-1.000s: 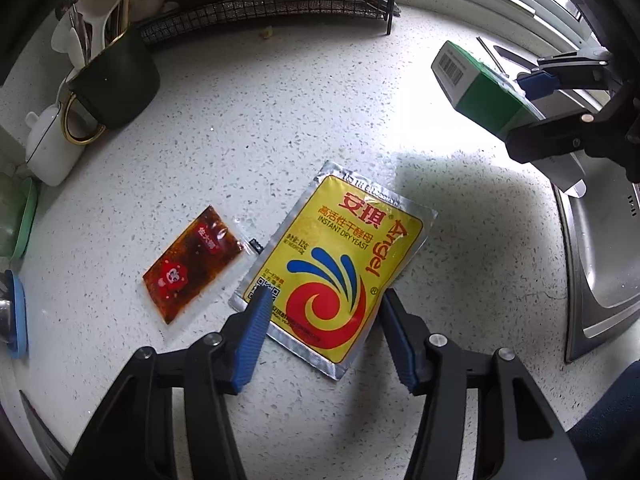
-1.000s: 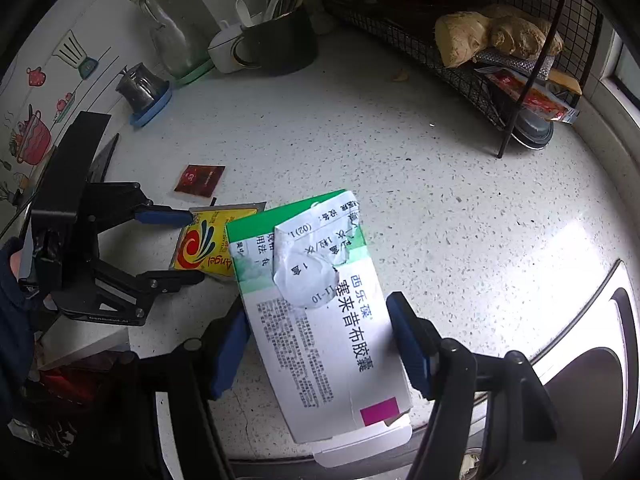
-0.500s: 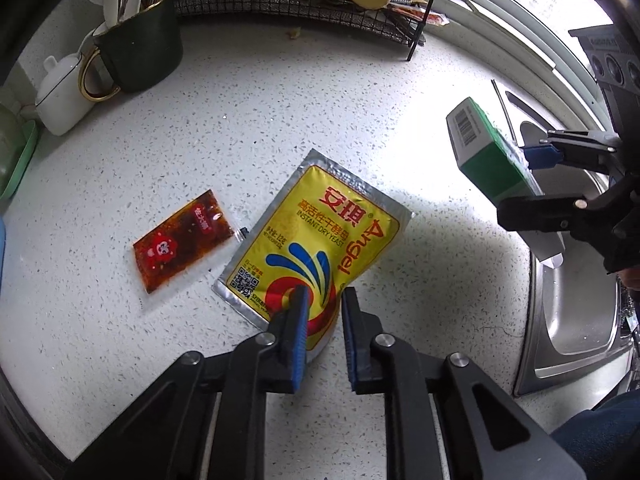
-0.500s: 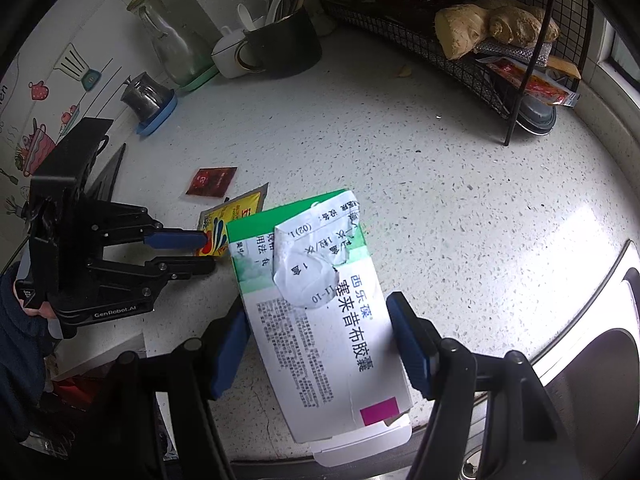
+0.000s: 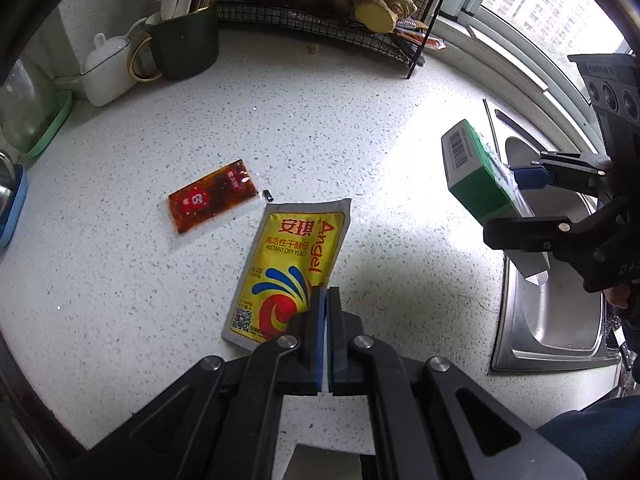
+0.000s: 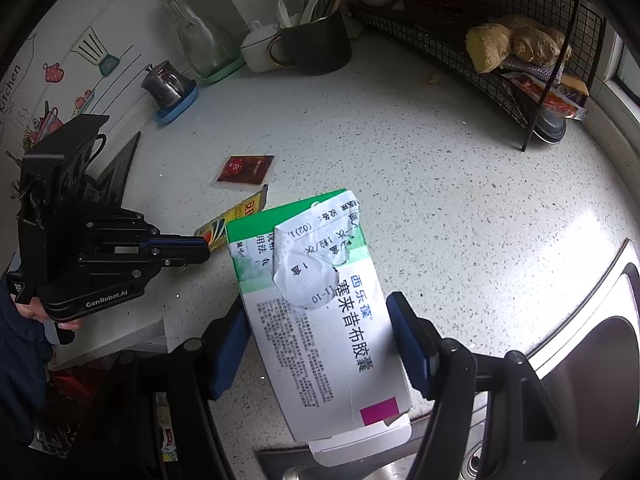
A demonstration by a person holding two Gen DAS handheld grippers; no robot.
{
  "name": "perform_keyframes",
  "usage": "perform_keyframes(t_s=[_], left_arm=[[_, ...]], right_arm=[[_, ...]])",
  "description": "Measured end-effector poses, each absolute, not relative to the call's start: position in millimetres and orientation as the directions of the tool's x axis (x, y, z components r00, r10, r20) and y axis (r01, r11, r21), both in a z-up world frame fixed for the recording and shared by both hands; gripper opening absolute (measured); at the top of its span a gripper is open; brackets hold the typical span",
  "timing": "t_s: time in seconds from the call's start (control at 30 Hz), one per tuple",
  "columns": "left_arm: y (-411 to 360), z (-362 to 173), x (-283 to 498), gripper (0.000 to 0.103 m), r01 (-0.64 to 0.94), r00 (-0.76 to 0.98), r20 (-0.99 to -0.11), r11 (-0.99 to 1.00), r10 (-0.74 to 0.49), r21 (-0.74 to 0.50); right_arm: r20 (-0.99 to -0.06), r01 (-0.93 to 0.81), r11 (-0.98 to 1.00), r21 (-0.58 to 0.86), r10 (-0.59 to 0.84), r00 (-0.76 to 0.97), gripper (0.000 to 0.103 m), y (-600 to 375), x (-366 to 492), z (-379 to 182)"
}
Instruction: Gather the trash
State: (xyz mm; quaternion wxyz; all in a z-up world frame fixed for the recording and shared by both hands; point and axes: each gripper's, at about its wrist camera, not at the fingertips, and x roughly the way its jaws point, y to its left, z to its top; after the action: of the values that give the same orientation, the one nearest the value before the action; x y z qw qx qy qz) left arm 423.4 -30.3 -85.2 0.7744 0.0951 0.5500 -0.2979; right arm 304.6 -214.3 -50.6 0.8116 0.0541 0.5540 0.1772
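Note:
My left gripper (image 5: 325,296) is shut on the near edge of a yellow instant yeast packet (image 5: 294,256), which hangs lifted and twisted over the white speckled counter (image 5: 320,128). A red sauce sachet (image 5: 212,196) lies flat on the counter to its left. My right gripper (image 6: 320,320) is shut on a green and white medicine box (image 6: 320,304) and holds it above the counter near the sink. In the right wrist view the left gripper (image 6: 200,246) shows with the yeast packet (image 6: 236,216) in it, and the sauce sachet (image 6: 245,169) lies beyond.
A steel sink (image 5: 560,312) is at the right. A black wire rack (image 5: 340,12) with ginger (image 5: 380,4) stands at the back. A dark utensil mug (image 5: 184,44), a white pot (image 5: 108,68) and a glass bottle (image 6: 196,32) stand at the back left.
My left gripper closed on the yeast packet's near edge and lifted it, so the packet turned and rose off the counter. The right gripper kept holding the box.

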Motion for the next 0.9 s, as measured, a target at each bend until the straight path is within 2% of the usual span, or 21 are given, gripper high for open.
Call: perform_keyframes(t_s=[0.43,0.9], left_arm=[[33,-43,328,0.0,0.511,0.296,-0.876,0.838,-0.381,-0.192],[94,-48,190,0.0,0.435,0.345,-0.869,0.881,-0.355,-0.187]], right_arm=[[-0.861,-0.316,0.911,0.264,0.371,0.349,0.065,-155,244,-26],[-0.857,-0.419,0.87,0.259,0.407,0.316,0.065,-73,159,-29]])
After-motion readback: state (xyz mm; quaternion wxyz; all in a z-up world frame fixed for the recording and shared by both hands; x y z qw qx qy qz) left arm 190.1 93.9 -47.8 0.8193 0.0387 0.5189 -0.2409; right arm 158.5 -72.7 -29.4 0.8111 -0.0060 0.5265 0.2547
